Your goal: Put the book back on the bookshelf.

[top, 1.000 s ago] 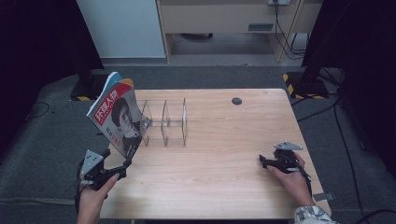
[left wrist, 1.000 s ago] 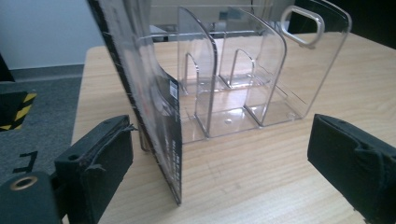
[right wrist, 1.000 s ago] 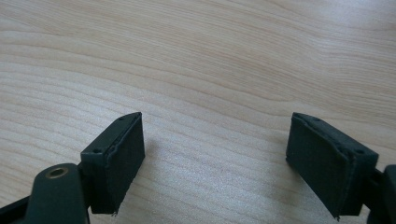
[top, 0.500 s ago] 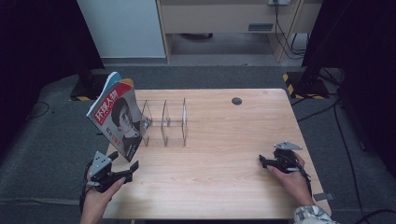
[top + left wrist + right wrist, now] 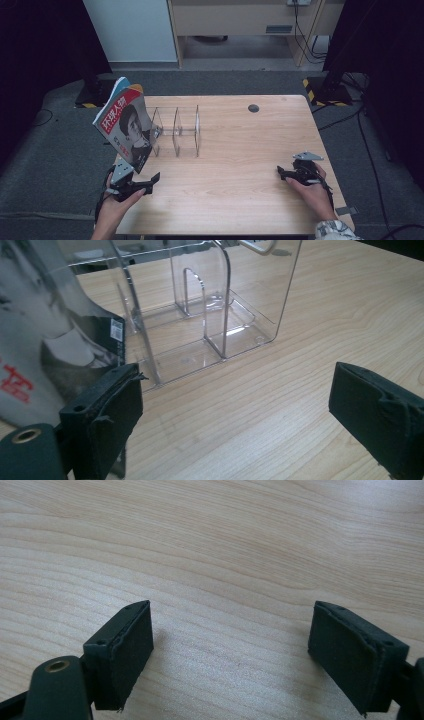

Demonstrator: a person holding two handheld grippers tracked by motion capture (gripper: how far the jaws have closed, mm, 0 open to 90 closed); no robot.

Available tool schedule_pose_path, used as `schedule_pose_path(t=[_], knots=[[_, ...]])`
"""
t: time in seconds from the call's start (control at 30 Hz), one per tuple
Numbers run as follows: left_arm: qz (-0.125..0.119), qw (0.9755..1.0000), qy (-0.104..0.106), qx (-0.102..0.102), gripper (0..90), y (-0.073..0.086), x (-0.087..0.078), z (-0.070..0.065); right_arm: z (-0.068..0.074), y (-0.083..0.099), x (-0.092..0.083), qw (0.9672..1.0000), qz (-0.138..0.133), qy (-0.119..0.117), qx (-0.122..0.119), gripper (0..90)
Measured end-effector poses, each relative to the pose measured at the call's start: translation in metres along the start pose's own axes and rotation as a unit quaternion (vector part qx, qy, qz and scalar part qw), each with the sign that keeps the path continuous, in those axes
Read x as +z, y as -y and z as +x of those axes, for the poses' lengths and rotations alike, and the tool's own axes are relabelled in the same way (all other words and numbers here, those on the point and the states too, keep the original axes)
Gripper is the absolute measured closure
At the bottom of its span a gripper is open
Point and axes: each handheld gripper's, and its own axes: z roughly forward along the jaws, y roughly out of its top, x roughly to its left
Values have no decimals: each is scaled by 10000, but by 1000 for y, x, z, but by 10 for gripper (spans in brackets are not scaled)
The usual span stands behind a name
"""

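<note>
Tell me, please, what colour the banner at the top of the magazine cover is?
Red with white characters, on the magazine; it shows best in the high view.

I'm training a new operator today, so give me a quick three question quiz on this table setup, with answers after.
1. True or false: the left gripper grips the magazine.
2. The magazine leans in which end of the clear rack: A the person's left, B the person's right?
3. What lies between the right gripper's jaws?

Key: 1 false, it is open. 2 A. 3 Nothing, just bare table.
</note>
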Motion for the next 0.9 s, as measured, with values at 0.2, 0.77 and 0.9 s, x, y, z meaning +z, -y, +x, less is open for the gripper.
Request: schedule_pose_path(t=[0.2, 0.77, 0.9], knots=[[118, 9996, 157, 183, 66, -7, 15, -7, 0, 0, 0, 10000, 4, -19, -8, 178], [288, 9972, 517, 466, 64, -32, 60, -32, 1, 0, 1, 10000, 19, -13, -2, 168], [358, 9961, 608, 529, 62, -35, 70, -40, 1, 0, 0, 10000, 16, -14, -11, 168]])
